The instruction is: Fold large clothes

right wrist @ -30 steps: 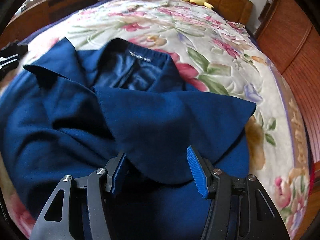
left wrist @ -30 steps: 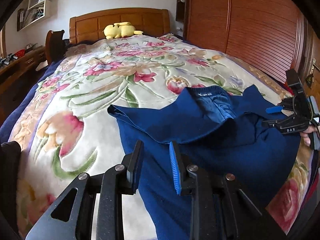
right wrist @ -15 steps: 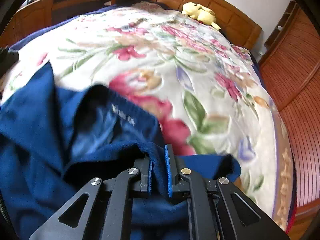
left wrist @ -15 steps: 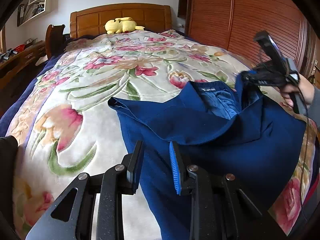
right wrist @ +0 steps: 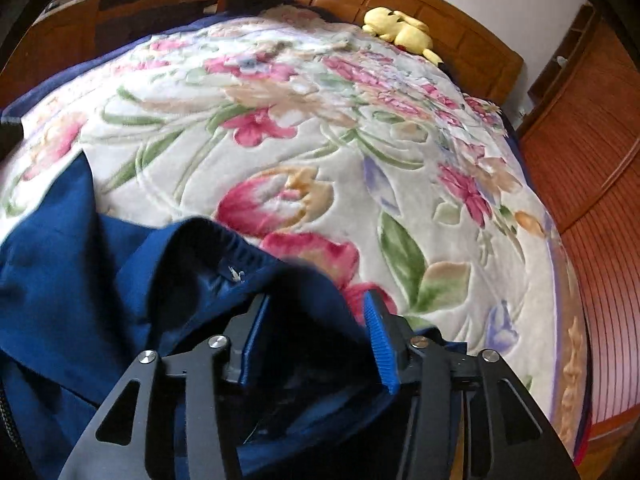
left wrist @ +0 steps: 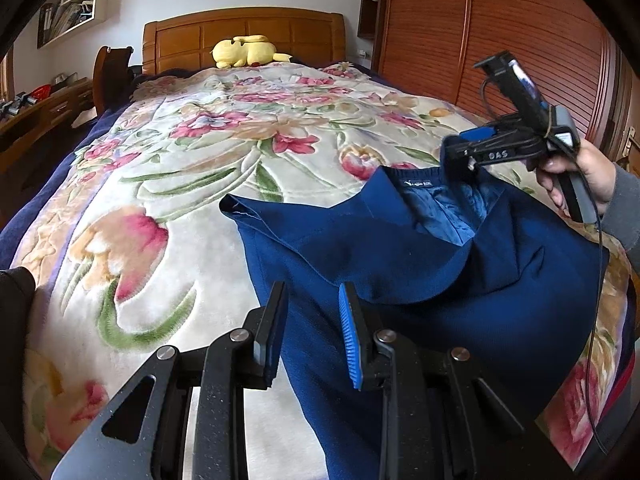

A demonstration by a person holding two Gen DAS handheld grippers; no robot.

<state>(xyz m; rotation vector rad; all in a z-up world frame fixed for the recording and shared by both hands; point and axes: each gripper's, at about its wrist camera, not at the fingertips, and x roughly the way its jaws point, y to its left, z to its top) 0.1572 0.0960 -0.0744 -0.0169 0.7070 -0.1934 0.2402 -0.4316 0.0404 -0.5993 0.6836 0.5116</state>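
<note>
blue garment [left wrist: 420, 280] lying on floral bed [left wrist: 200, 168], toward 4 o'clock in left view. left gripper [left wrist: 312, 332] hovering at its edge, jaws apart. right gripper [right wrist: 316, 340] over collar, jaws apart, cloth between them.

Bed [left wrist: 168, 208] with floral blanket
Blue garment [left wrist: 400, 264] is lying near the foot edge; yellow plush [left wrist: 244, 51] is sitting at the headboard edge.

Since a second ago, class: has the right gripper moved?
Yes. In the left wrist view the right gripper has risen from low beside the blue garment to above its collar, further toward the headboard.
</note>
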